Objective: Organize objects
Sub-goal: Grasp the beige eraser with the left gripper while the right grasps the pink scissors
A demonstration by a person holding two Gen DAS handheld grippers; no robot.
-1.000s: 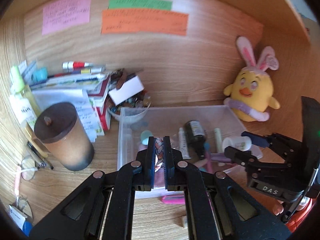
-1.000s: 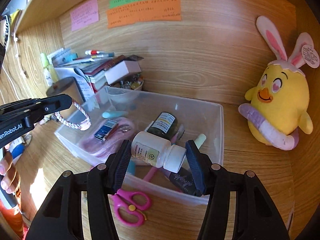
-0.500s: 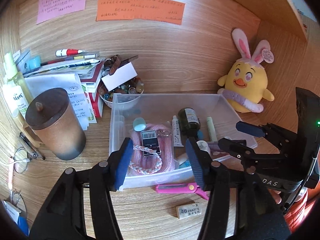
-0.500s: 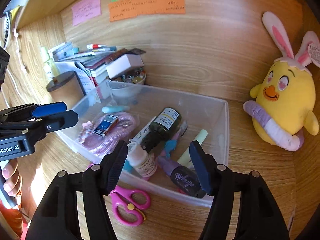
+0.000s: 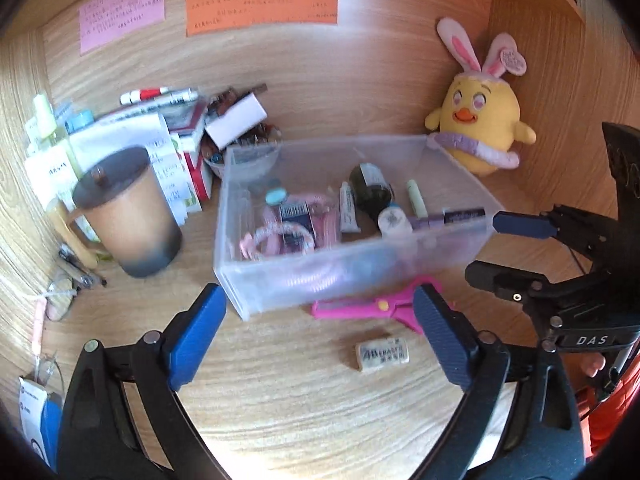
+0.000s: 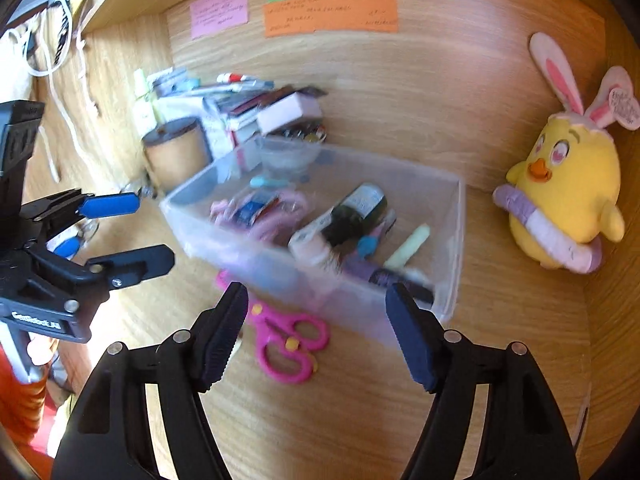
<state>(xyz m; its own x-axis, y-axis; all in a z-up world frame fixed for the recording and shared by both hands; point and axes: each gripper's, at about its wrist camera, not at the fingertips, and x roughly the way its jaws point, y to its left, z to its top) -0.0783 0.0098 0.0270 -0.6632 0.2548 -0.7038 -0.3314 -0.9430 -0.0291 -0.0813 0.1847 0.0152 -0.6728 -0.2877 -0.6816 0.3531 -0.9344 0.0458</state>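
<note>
A clear plastic bin point(image 5: 404, 148) point(image 6: 456, 240) sits on the wooden desk and holds a pink braided cord point(image 5: 276, 236), a dark bottle point(image 5: 370, 188) point(image 6: 356, 208), a white pill bottle point(image 5: 394, 220), tubes and pens. Pink scissors point(image 5: 376, 306) point(image 6: 286, 340) lie in front of the bin, and a white eraser point(image 5: 382, 355) lies nearer. My left gripper point(image 5: 320, 328) is open and empty, above the desk before the bin. My right gripper point(image 6: 316, 328) is open and empty, above the scissors; it shows at the right in the left wrist view point(image 5: 504, 248).
A brown lidded cup point(image 5: 128, 212) point(image 6: 176, 152) stands left of the bin, with a pile of books, papers and markers point(image 5: 160, 120) behind it. A yellow chick plush point(image 5: 476, 128) point(image 6: 560, 196) sits at the back right. Coloured notes point(image 5: 260, 8) hang on the back wall.
Both grippers opened, dropping the braided cord and the white pill bottle into the bin, then pulled back toward the desk's front. Scissors and eraser came into fuller view.
</note>
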